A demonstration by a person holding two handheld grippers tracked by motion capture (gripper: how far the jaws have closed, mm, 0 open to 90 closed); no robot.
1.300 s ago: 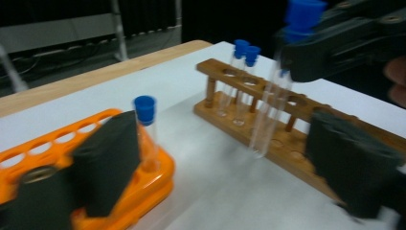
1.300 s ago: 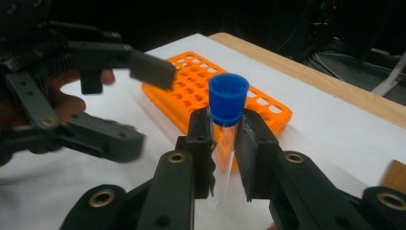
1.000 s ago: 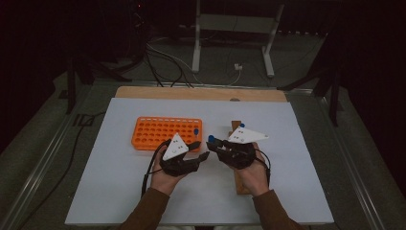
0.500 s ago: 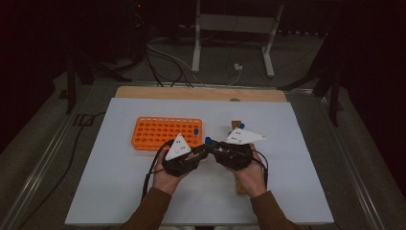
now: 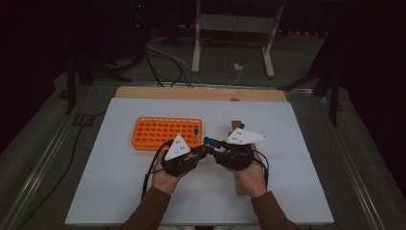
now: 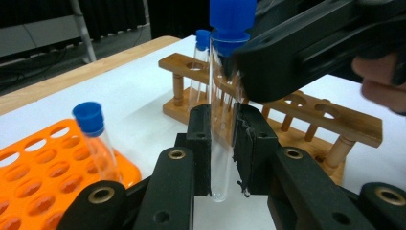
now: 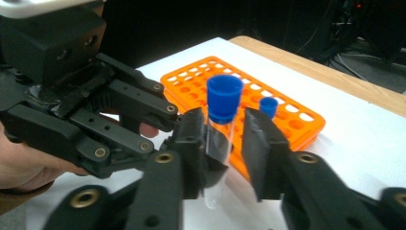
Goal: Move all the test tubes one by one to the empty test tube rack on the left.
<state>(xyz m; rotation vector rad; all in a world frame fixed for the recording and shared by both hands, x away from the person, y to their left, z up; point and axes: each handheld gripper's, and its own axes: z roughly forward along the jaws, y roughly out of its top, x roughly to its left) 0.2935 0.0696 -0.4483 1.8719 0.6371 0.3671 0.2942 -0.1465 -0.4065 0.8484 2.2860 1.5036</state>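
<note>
The capped tube (image 6: 221,120) stands upright above the white surface (image 5: 119,177), pinched low by the left gripper (image 6: 222,143), while the right gripper (image 7: 222,143), jaws slightly apart, brackets it just under its blue cap.

White table (image 5: 119,191), orange rack (image 5: 158,130), wooden rack (image 5: 235,127)

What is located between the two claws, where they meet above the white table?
A clear test tube with a blue cap, upright. In the left gripper view the left claw clamps its lower glass; the right claw brackets it just below the cap, jaws apart.
</note>
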